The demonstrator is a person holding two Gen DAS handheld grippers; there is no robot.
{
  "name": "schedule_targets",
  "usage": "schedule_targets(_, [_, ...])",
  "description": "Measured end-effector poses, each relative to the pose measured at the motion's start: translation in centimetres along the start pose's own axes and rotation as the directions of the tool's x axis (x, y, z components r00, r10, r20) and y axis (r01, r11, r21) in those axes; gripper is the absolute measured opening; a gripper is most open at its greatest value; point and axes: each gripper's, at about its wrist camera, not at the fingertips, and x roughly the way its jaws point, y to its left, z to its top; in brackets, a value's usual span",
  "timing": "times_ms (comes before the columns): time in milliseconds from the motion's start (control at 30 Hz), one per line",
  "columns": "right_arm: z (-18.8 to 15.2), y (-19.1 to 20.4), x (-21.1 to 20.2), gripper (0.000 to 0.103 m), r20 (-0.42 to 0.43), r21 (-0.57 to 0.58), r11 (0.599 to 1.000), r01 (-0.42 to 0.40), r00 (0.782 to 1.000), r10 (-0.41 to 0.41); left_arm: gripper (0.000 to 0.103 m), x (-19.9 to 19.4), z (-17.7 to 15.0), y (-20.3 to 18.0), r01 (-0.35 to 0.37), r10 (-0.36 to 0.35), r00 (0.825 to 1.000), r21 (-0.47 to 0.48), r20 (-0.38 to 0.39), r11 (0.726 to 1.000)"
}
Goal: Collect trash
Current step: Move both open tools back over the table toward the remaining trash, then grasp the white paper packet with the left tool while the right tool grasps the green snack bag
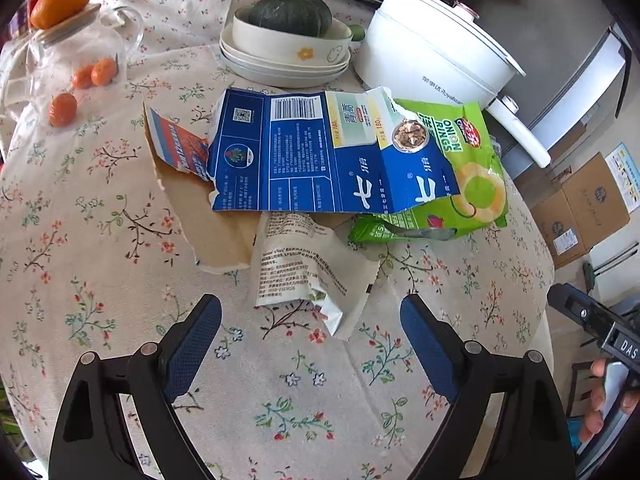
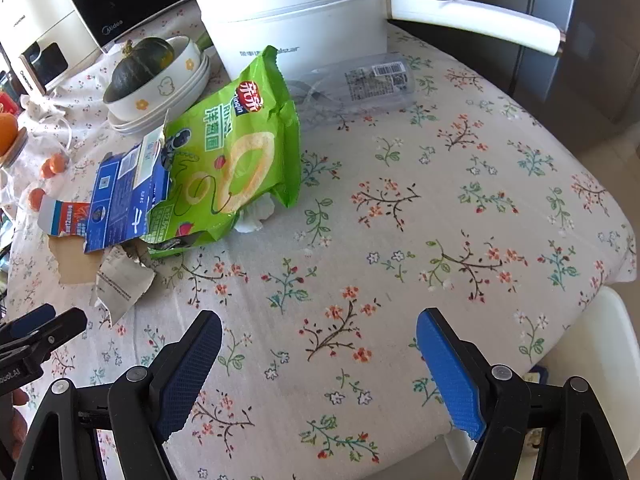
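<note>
— Floral tablecloth (image 1: 100, 216) covered the table; where was the trash?
— Mid-table: flattened blue carton (image 1: 320, 156) overlapping a green snack bag (image 1: 476, 176), near the white pot (image 1: 432, 48).
— Grippers?
— Left gripper (image 1: 310, 332) and right gripper (image 2: 318, 344) both gaped wide, holding nothing.

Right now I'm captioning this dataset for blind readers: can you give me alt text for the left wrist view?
Open left tongs hover over a floral tablecloth, aimed at a crumpled white wrapper. Behind it lie a flattened blue carton, torn cardboard and a green onion-rings bag. Farther back stand a bowl holding a dark green squash and a white electric pot.
</note>
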Motion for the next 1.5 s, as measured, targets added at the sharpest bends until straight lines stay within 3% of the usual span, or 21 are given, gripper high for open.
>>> schedule_targets(133, [0.5,0.1,0.8,0.084,-0.012,-0.004,1.000,0.001,1.000,-0.001,0.089,1.4,1.0,-0.7,-0.072,0.071,0.997,0.040,0.045,0.997])
schedule_targets(267, [0.7,-0.1,1.3,0.084,-0.023,-0.009,1.000,0.007,1.000,-0.007,0.060,4.0,1.0,-0.7,-0.119,0.119,0.993,0.107,0.014,0.987])
schedule_targets(433, [0.7,-0.6,1.3,0.084,-0.027,-0.008,1.000,0.020,0.999,-0.020,0.044,3.5,0.9,-0.7,-0.135,0.128,0.990,0.128,0.061,0.983])
schedule_targets(500, [0.7,-0.7,1.3,0.084,-0.027,-0.008,1.000,0.022,0.999,-0.022,0.023,2.9,0.9,-0.6,-0.115,0.107,0.992,0.126,0.062,0.985])
schedule_targets(933, [1.0,0.9,0.9,0.084,0.011,-0.007,1.000,-0.008,1.000,0.008,0.019,-3.8,-0.9,-0.2,-0.029,0.023,0.997,0.085,0.076,0.996])
schedule_targets(1167, [3.4,1.4,2.6,0.084,0.034,0.020,0.999,-0.033,0.999,0.032,0.019,-8.2,-1.1,0.7,-0.067,0.050,0.984,0.090,0.170,0.994])
schedule_targets(1400, [5.1,0.8,5.9,0.083,0.033,0.089,0.992,-0.091,0.996,0.088,0.019,-8.6,-0.5,1.8,-0.053,0.041,0.985,0.066,0.166,0.996])
schedule_targets(1500, [5.3,1.1,7.0,0.074,0.039,0.081,0.989,-0.124,0.992,0.121,0.019,-8.5,-0.5,1.8,-0.048,0.037,0.986,0.065,0.164,0.997])
